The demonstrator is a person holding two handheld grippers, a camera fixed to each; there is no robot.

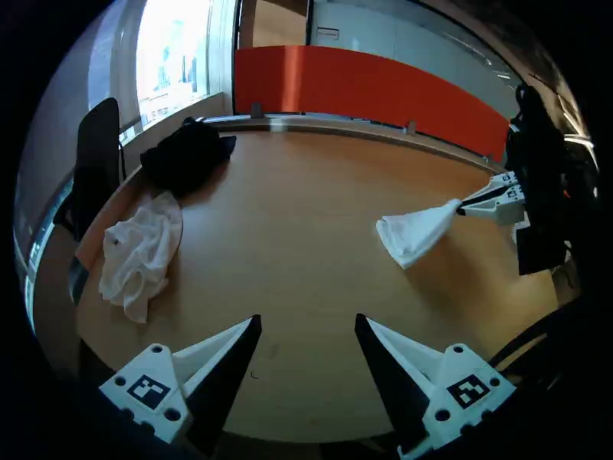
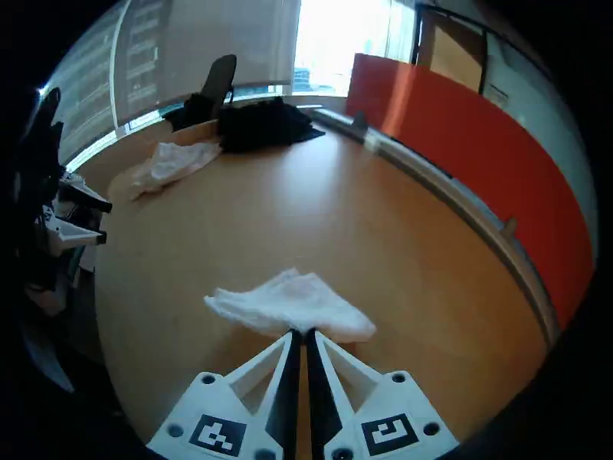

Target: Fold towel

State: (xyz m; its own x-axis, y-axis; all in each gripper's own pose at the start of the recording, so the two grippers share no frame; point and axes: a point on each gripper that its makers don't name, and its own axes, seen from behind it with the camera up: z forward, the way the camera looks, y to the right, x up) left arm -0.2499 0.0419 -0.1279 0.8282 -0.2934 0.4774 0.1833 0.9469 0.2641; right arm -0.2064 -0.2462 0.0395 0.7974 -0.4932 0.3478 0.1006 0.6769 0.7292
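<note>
Right up close in the right gripper view, the right gripper (image 2: 301, 335) has its fingers pressed together on the near edge of the white towel (image 2: 291, 307). It's a firm pinch, with the cloth fanning away from the tips across the wooden table (image 2: 368, 222).

Over to the left gripper (image 1: 306, 320): fingers spread wide, nothing between them, hovering at the table's near edge. From there the towel lies ahead and off to the right, well apart. Its long axis runs from the right gripper's tips down toward the table's middle, so the free end is the one nearer the left gripper. That loose end looks like the one to catch next.

Farther out on the left sits a crumpled white cloth (image 1: 142, 253), beyond it a black garment (image 1: 184, 153), and an orange partition (image 1: 368, 88) closes the back.
</note>
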